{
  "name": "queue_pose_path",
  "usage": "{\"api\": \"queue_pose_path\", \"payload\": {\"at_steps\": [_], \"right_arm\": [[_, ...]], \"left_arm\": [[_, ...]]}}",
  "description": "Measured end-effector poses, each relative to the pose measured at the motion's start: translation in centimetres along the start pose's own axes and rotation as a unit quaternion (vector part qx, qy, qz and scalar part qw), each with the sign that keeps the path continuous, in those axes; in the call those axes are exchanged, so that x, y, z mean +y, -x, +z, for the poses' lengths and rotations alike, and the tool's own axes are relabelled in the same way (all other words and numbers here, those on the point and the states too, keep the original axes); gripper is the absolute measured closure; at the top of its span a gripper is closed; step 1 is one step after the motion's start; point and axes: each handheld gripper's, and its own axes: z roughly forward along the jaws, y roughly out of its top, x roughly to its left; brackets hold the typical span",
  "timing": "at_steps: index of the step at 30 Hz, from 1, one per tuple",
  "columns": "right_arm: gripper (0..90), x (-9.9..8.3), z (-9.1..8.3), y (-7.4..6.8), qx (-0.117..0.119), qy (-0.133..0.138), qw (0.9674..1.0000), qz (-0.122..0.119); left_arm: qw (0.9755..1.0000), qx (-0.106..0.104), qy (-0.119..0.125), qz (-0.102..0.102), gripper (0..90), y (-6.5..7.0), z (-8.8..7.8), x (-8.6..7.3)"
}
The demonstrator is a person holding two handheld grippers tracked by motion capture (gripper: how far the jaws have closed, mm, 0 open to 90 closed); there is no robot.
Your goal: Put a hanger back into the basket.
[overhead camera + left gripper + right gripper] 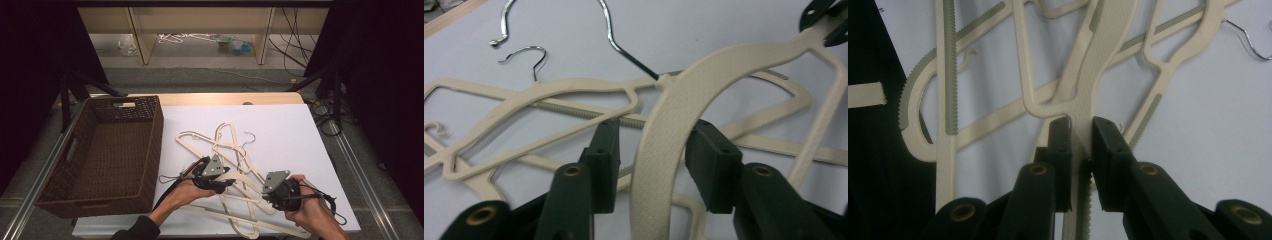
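Note:
Several cream plastic hangers [235, 150] with metal hooks lie tangled on the white table sheet [290, 130]. My left gripper [227, 182] is at the near left of the pile. In the left gripper view, the broad curved arm of one hanger [704, 75] runs between the jaws of my left gripper [655, 137]. The right pad is against the arm and a small gap shows at the left pad. My right gripper [267, 196] is at the near right. My right gripper [1080, 125] is shut on the narrow neck of a hanger [1098, 55].
A dark brown wicker basket [159, 145] stands at the left of the table, with nothing visible inside. Loose chrome hooks [531, 55] lie beyond the held hanger. The sheet's near edge is close to both hands. Cables trail on the floor to the right.

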Motion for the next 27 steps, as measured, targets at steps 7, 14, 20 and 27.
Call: {"api": "queue_pose_path", "payload": {"at_steps": [7, 14, 20, 27], "right_arm": [[79.7, 0.1, -0.3, 0.0, -0.011, 0.009, 0.9995, -0.029], [78.8, -0.1, -0.7, 0.5, -0.011, 0.037, 0.9979, -0.052], [70.6, -0.3, -1.1, 0.9, -0.018, 0.058, 0.9971, -0.045], [61.1, -0.3, -1.7, 1.0, -0.032, 0.080, 0.9956, -0.036]], "left_arm": [[0.9992, -0.025, -0.011, 0.030, 67.2, -0.2, -1.2, 0.8], [0.9974, -0.047, -0.009, 0.053, 72.0, 0.0, -3.6, 1.9], [0.9955, -0.069, -0.012, 0.064, 78.2, 0.8, -5.4, 2.5], [0.9953, -0.077, -0.024, 0.053, 84.1, 1.6, -6.4, 2.9]]}}
